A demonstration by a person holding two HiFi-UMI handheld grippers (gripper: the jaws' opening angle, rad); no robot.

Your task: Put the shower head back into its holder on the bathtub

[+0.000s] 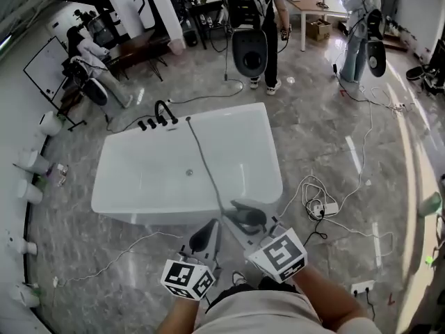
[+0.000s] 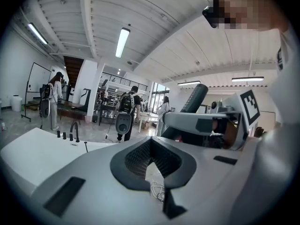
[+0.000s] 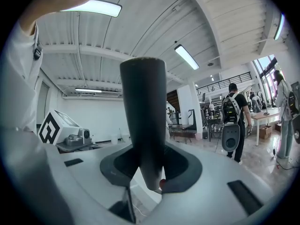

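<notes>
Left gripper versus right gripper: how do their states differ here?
The grey left gripper has its jaws together and empty; the grey right gripper has them apart, clamped on the dark cylindrical shower head handle. The left gripper sits nearer the person; the right gripper reaches the near rim of the white bathtub. Both carry black-and-white marker cubes.

The bathtub (image 1: 268,145) is smooth, glossy white. The floor (image 1: 327,117) is polished grey stone with marble-like veining that catches the light. The shower head (image 3: 143,125) has a dark, matt, smooth handle that looks like plastic, and its hose (image 1: 202,160) is dull grey. The tap (image 1: 165,110) is matt black. The left gripper (image 2: 152,161) and right gripper (image 3: 150,170) have matt grey plastic shells, and the left one has dark, finely ribbed pads (image 2: 133,158).
</notes>
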